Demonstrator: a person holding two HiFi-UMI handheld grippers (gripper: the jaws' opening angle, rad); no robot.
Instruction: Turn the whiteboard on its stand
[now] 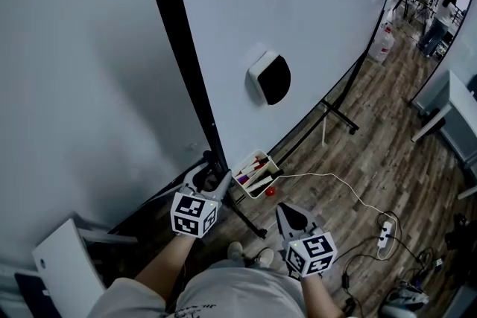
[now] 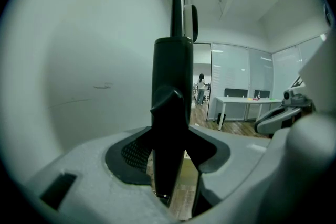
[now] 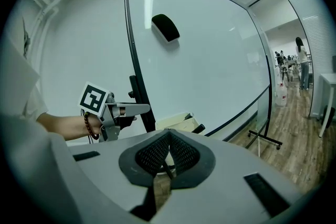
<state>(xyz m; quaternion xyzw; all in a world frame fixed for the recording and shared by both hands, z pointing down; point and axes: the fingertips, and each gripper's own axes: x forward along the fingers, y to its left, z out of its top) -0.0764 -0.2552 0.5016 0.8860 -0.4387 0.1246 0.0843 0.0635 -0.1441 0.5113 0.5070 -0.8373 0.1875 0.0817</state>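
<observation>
Nearest, the right tool (image 3: 167,144) hangs with its ribbed black pads pressed together on nothing. Ahead, the left tool (image 1: 211,179) is clamped on the matte black upright (image 2: 172,86) at the whiteboard's (image 1: 298,4) edge. The board's smooth, glossy sheet stands over plank flooring (image 1: 387,138) and carries a rounded eraser (image 1: 270,78) above a boxy white marker tray (image 1: 257,173).

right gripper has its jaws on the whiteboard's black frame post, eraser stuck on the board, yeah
No: the left gripper holds the black frame post, as the left gripper view shows; the right gripper is shut, empty. The eraser is stuck on the whiteboard.
</observation>
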